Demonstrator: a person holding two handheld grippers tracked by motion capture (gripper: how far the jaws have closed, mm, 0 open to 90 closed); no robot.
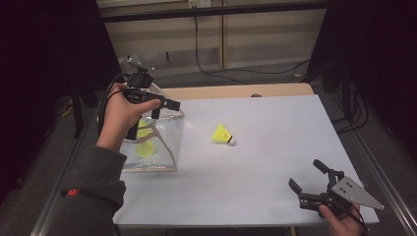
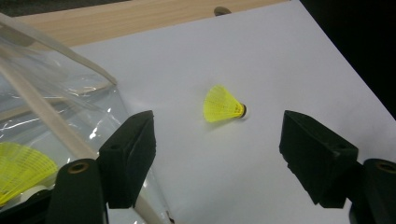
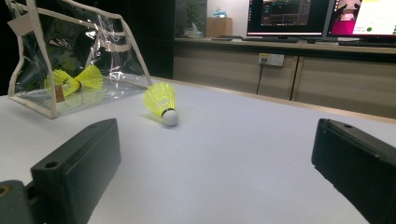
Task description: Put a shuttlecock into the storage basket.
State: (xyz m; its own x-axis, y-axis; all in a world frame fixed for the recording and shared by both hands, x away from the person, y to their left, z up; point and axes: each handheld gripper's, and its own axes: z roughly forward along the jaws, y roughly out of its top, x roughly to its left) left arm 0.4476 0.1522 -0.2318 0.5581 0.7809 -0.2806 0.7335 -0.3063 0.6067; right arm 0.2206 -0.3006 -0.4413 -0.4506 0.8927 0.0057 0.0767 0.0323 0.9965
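Risk: light shuttlecock (image 1: 222, 134) lying on its side mid-table, near the clear bag (image 1: 169, 142), likely to roll or skid off if one jaw touches first. Left claw (image 1: 164, 105) wide open, empty, hovering by the bag rim. Right claw (image 1: 309, 178) also spread wide, empty, at near table (image 1: 275, 113) edge.

A shuttlecock (image 1: 223, 134) lies mid-table (image 1: 275, 162); left of it stands a bag (image 1: 167, 142) holding 2 shuttlecocks (image 3: 74, 80).
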